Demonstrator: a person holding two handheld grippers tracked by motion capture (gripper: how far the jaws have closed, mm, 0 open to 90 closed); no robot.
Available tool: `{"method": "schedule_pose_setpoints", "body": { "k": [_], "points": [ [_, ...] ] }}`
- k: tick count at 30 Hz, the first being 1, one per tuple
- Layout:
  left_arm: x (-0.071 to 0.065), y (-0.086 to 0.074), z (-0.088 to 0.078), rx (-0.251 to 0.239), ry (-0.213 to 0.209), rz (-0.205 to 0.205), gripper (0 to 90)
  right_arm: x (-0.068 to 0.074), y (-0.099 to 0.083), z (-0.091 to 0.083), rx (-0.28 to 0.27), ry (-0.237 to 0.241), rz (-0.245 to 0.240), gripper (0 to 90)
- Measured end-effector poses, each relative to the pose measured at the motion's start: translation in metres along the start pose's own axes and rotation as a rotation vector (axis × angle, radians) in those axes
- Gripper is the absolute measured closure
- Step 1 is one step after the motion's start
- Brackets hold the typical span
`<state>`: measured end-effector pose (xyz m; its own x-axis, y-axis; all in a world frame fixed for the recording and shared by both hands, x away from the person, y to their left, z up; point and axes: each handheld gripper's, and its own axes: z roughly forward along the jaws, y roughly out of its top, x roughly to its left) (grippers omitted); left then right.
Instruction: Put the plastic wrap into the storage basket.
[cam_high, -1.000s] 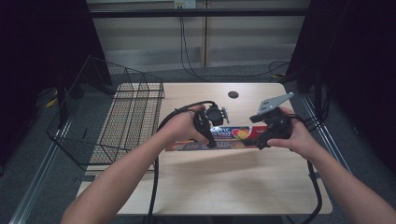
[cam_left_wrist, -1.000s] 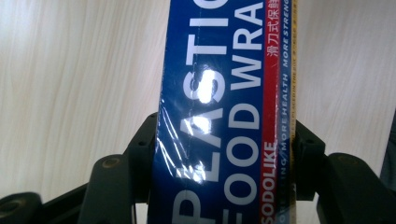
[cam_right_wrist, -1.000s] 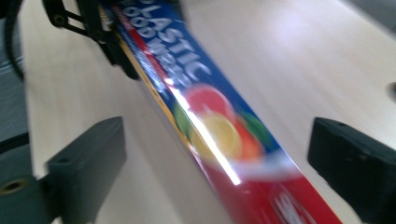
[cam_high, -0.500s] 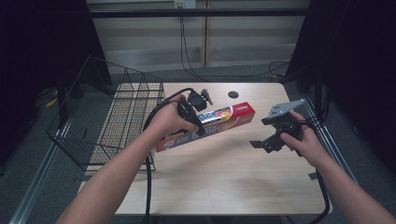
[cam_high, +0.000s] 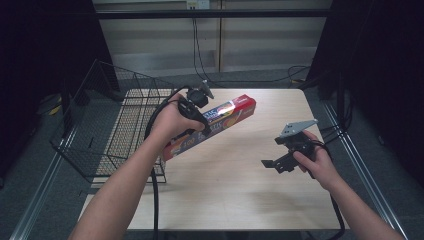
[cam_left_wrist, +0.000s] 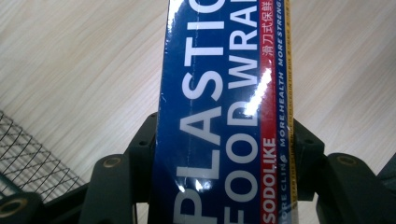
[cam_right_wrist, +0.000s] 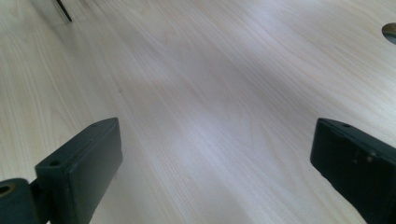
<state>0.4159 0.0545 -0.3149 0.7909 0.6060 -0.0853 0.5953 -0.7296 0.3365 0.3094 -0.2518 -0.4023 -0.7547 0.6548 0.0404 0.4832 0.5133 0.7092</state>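
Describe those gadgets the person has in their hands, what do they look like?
Two black hand-held tongs, left and right, each ending in blocky black jaws with small brass-coloured pivot pins. The right one carries a grey three-cornered plate on top. A thick black cable trails from the left one. The forearms are bare, without sleeves.

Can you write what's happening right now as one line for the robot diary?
left gripper: shut on plastic wrap box | box: lifted, beside wire basket | right gripper: open, above table

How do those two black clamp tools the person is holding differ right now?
The left gripper is shut on the plastic wrap box; the right gripper is open and holds nothing. The left one sits near the wire basket, the right over bare table. Both are black, hand-held, and trail cables.
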Motion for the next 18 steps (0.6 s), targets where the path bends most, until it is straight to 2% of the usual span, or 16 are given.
{"method": "schedule_pose_setpoints", "body": {
  "k": [5,6,11,12,14,17,18],
  "points": [
    [0.008,-0.001,-0.008,-0.011,0.023,-0.037,43.3,0.002,-0.004,0.005,-0.002,-0.005,0.01,2.2],
    [0.009,-0.001,-0.009,-0.017,0.03,-0.058,43.3,0.003,-0.005,0.006,-0.001,-0.002,0.006,2.1],
    [0.014,-0.003,-0.016,-0.029,0.048,-0.103,43.2,0.008,-0.009,0.014,0.009,-0.015,0.02,2.5],
    [0.016,-0.003,-0.018,-0.024,0.056,-0.097,43.3,0.009,-0.009,0.015,0.006,-0.017,0.023,2.4],
    [0.019,-0.004,-0.022,-0.023,0.055,-0.112,43.3,0.01,-0.009,0.016,-0.008,-0.014,0.037,2.5],
    [0.023,-0.005,-0.025,-0.046,0.075,-0.151,43.3,0.012,-0.011,0.019,-0.024,-0.004,0.042,2.4],
    [0.025,-0.006,-0.028,-0.04,0.075,-0.159,43.3,0.013,-0.011,0.019,-0.021,-0.017,0.042,2.4]
  ]
}}
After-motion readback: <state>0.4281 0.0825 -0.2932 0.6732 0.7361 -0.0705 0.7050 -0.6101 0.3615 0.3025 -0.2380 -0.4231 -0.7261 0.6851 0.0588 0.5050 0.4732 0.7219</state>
